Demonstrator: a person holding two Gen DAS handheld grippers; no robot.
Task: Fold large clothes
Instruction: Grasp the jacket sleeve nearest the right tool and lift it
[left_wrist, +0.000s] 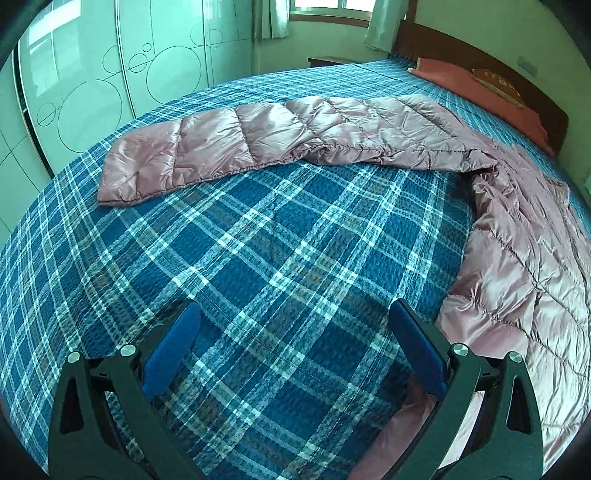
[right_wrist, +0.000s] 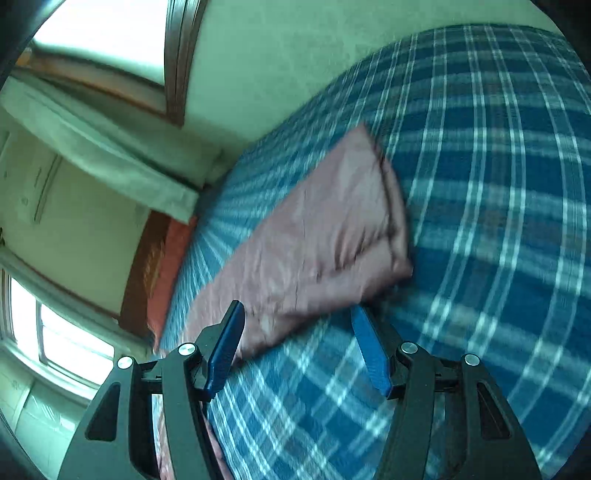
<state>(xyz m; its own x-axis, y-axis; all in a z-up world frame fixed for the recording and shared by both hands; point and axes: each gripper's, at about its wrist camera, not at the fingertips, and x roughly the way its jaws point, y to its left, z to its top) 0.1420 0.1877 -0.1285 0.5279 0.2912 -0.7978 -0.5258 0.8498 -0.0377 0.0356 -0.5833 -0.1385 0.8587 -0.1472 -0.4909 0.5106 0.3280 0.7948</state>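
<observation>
A shiny pink quilted down jacket (left_wrist: 517, 236) lies on the blue plaid bedspread (left_wrist: 258, 258). One sleeve (left_wrist: 229, 147) stretches out to the left across the bed; the body lies at the right. My left gripper (left_wrist: 295, 317) is open and empty above bare bedspread, with the jacket's body beside its right finger. In the blurred right wrist view, a pink sleeve (right_wrist: 317, 236) lies on the bedspread (right_wrist: 480, 221) just ahead of my right gripper (right_wrist: 299, 314), which is open and empty.
A wooden headboard (left_wrist: 480, 59) with a red pillow (left_wrist: 491, 92) is at the far end of the bed. A pale wardrobe (left_wrist: 92, 74) stands along the left side. A curtained window (left_wrist: 317, 7) and a nightstand (left_wrist: 328, 61) are beyond.
</observation>
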